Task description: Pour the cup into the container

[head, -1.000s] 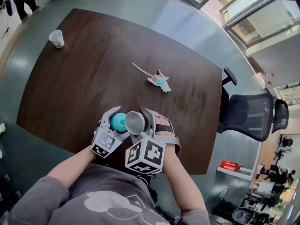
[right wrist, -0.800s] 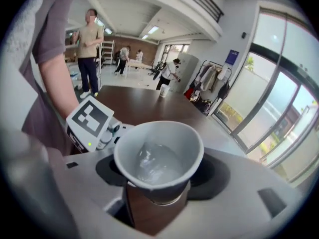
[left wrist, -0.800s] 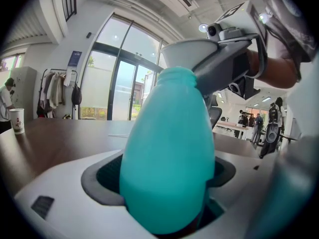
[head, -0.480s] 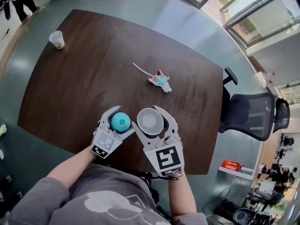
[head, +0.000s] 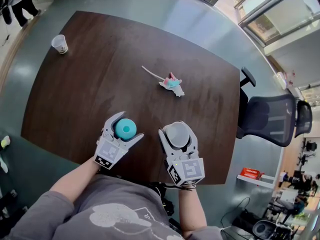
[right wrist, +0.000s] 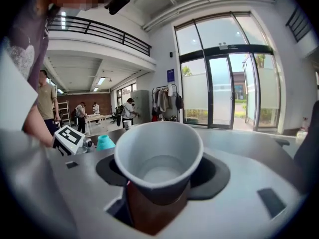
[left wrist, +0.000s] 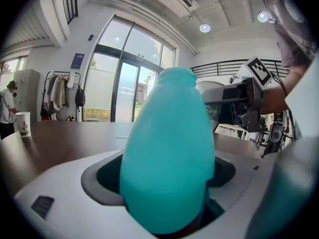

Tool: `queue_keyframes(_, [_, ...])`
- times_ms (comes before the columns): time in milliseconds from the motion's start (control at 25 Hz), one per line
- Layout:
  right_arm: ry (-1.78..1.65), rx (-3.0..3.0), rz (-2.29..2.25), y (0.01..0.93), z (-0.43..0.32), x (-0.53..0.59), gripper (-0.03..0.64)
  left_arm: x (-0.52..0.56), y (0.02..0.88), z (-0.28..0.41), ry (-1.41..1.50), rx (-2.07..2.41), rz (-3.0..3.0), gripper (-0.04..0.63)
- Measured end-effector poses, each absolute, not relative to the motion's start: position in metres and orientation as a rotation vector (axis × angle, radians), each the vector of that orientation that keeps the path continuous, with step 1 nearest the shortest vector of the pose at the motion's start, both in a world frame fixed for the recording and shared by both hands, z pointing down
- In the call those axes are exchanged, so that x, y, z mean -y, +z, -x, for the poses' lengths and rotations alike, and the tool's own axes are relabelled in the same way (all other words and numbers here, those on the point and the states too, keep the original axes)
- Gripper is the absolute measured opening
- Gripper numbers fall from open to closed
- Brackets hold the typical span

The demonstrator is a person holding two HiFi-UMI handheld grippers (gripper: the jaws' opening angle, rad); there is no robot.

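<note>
Grey cup [right wrist: 158, 159] upright between jaws

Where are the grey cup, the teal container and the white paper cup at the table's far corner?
grey cup [right wrist: 160, 173]: right gripper view, on its inside bottom.
teal container [left wrist: 167, 153]: left gripper view, on the middle of its body.
white paper cup [head: 59, 43]: head view, on its open top.
</note>
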State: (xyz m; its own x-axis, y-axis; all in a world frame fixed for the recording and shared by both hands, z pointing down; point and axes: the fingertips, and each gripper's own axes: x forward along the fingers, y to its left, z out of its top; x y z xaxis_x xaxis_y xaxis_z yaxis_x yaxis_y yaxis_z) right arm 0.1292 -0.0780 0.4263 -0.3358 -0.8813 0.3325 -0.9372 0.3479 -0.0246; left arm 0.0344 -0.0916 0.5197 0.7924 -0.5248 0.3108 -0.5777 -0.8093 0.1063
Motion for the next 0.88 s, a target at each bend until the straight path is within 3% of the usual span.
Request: queue_keyframes(880, [0.374, 2.325, -1.697, 0.51, -0.111, 0.072, 0.29, 0.111, 0.534, 0.01, 0.476, 1.033, -2.744, 0.44])
